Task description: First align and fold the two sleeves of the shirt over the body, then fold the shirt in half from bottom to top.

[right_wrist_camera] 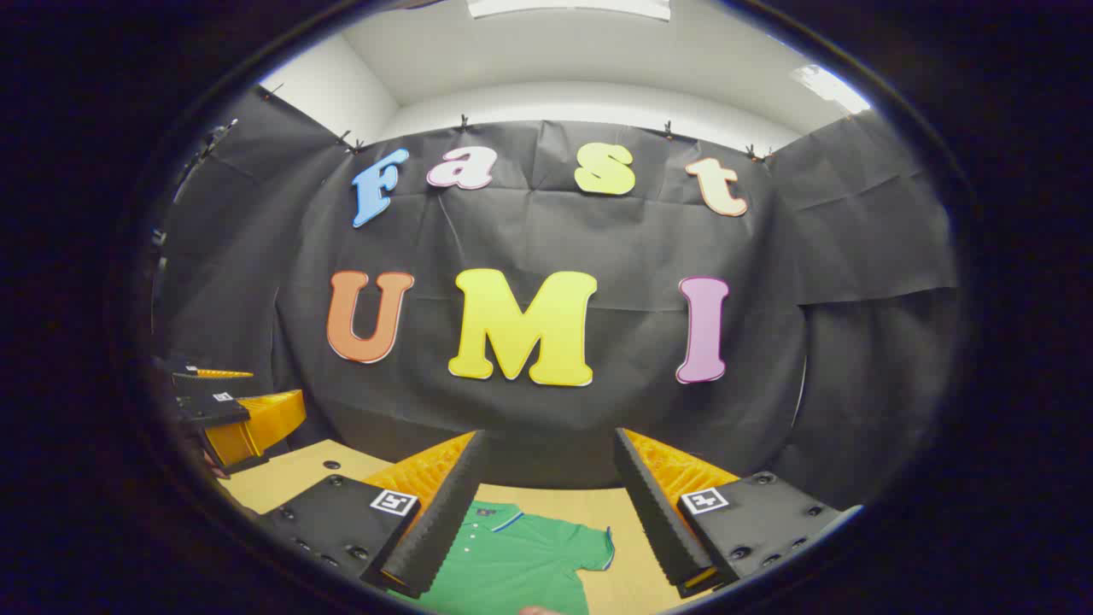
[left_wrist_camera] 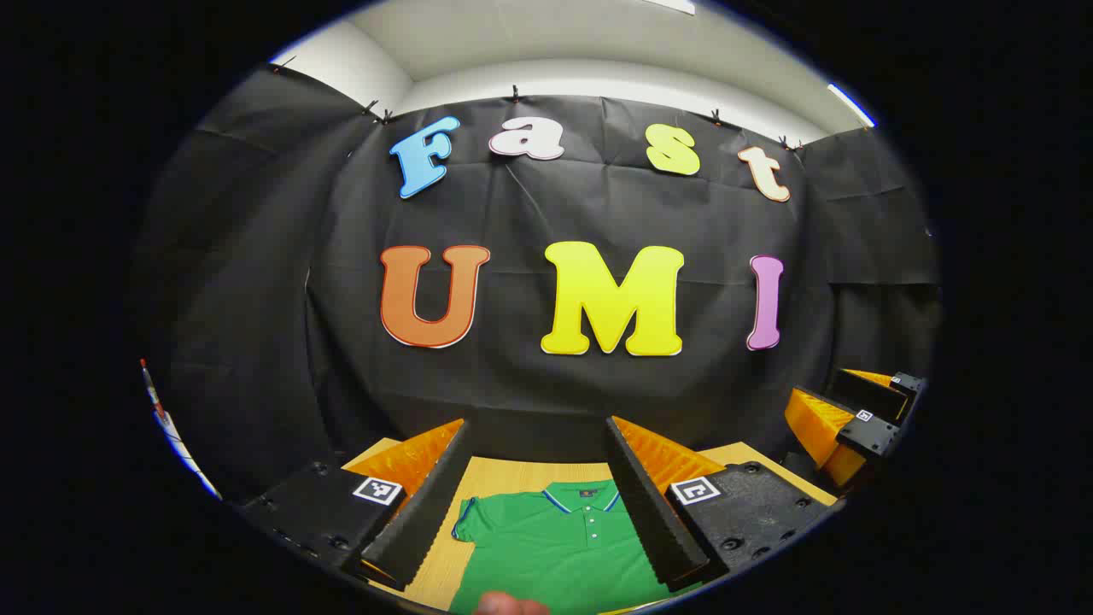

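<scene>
Left gripper [left_wrist_camera: 540, 444] held up above the table [left_wrist_camera: 504, 474], fingers spread wide and released, nothing between them. Green polo shirt [left_wrist_camera: 555, 547] lies flat on the table below and between the two fingers, collar toward the booth wall, button placket roughly centred in the gap. One short sleeve [left_wrist_camera: 465, 521] of the shirt lies flat just inside the left finger, unfolded. The shirt body runs down out of frame between the finger bases. A bit of a person's finger [left_wrist_camera: 511, 605] shows at the bottom edge, over the shirt. The other gripper shows far out past the right finger in the left gripper view, up off the table. Right gripper [right_wrist_camera: 551, 448] also raised, fingers apart and released, gripping nothing. In the right gripper view the shirt [right_wrist_camera: 512, 559] sits low between the fingers, closer to the left finger, collar partly hidden behind it; the other short sleeve [right_wrist_camera: 591, 547] spreads flat toward the right finger, not touching it. Bare table [right_wrist_camera: 623, 572] between sleeve and right finger. Left gripper seen well beyond the left finger in this view, apart from the shirt. Neither gripper touches the shirt.
</scene>
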The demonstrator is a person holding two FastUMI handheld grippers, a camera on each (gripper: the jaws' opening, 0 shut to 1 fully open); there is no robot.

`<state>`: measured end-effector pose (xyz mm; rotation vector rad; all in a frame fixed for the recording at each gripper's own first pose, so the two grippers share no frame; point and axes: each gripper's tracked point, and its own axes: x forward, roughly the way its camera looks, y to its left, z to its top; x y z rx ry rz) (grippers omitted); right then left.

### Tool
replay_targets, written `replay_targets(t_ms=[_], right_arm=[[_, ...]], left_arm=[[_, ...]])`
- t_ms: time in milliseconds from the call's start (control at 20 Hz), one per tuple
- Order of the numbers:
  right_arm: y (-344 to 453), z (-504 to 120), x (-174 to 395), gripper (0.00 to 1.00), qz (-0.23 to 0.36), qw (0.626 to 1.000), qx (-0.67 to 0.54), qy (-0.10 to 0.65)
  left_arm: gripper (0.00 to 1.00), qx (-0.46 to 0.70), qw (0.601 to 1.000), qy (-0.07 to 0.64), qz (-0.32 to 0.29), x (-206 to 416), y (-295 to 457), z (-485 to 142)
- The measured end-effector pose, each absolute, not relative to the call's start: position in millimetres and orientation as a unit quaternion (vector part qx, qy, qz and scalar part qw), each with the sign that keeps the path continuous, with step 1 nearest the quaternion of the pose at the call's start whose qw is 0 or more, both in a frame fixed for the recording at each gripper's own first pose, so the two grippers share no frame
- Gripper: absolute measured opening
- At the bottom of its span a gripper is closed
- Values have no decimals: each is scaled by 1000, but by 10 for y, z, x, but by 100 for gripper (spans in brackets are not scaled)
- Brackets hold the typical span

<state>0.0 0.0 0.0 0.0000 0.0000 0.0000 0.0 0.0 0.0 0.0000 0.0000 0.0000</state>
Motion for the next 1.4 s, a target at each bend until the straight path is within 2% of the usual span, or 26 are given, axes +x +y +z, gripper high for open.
replay_targets(t_ms=[250,300,500,550,1400], right_arm=[[-61,47,75,96,-19,1000,4,3],[-52,60,76,94,-20,1000,2,4],[-40,127,73,94,-14,1000,6,-3],[-43,117,75,96,-12,1000,7,-3],[-174,-138,156,94,17,999,10,29]], left_arm=[[98,1,1000,2,-4,8,-5,-12],[98,1,1000,0,-5,13,-9,-6],[100,1,1000,2,-8,8,-11,-6],[98,2,1000,2,-7,14,-15,1],[100,16,1000,5,-19,8,-47,-29]])
